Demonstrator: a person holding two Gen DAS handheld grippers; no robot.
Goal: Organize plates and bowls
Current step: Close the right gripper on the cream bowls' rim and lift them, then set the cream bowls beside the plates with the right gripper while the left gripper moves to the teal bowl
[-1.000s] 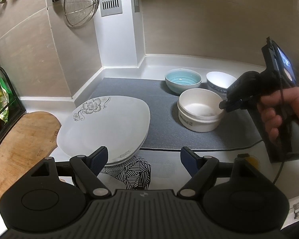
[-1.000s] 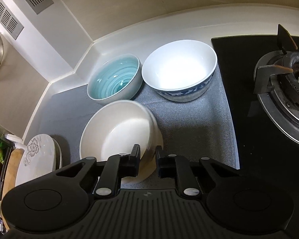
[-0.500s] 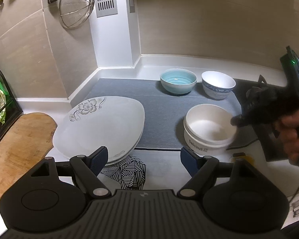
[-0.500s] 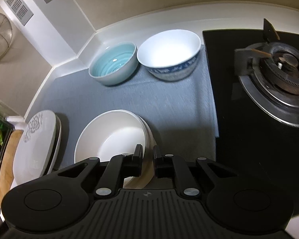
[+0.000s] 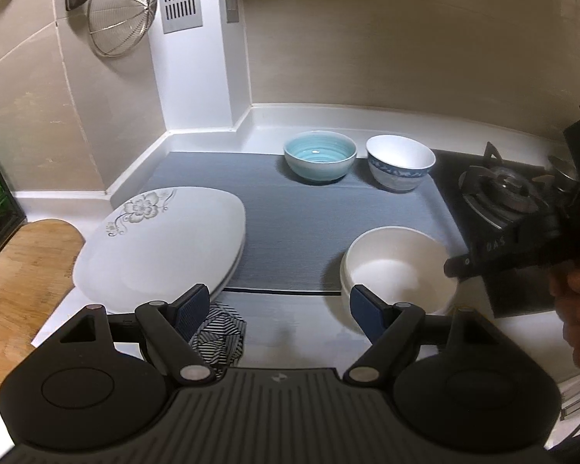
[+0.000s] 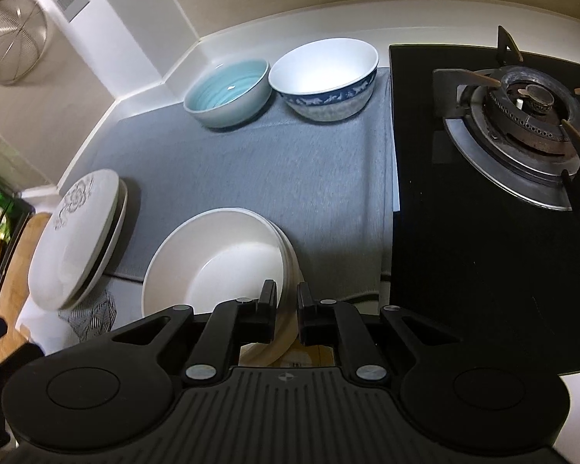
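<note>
Ceramic, cream-white: one wide bowl (image 6: 216,266), held by me at its near-right rim, sitting at the front edge of the grey mat (image 6: 301,170), partly over the white desk (image 5: 290,332). My right fingers (image 6: 287,303) are narrow, pinched across that rim, one pad inside and one outside. My left fingers (image 5: 278,311) are spread wide and hold nothing, hovering low over the front of the desk between the plates and the bowl. Also listed: two stacked white plates with a grey flower print (image 5: 162,239) at the mat's left edge, over a black-and-white patterned cloth (image 5: 220,332); a turquoise bowl (image 6: 228,91) and a blue-banded white bowl (image 6: 324,75) just beside each other at the back of the mat; gas burner (image 6: 529,116) to the right. Handling, as I judge it: stiff, glazed, likely slippery and fairly heavy for a one-sided rim pinch, and chippable. Best hold is deep on the rim, kept level and moved slowly; whether it rests on the surface or is lifted, I cannot tell.
</note>
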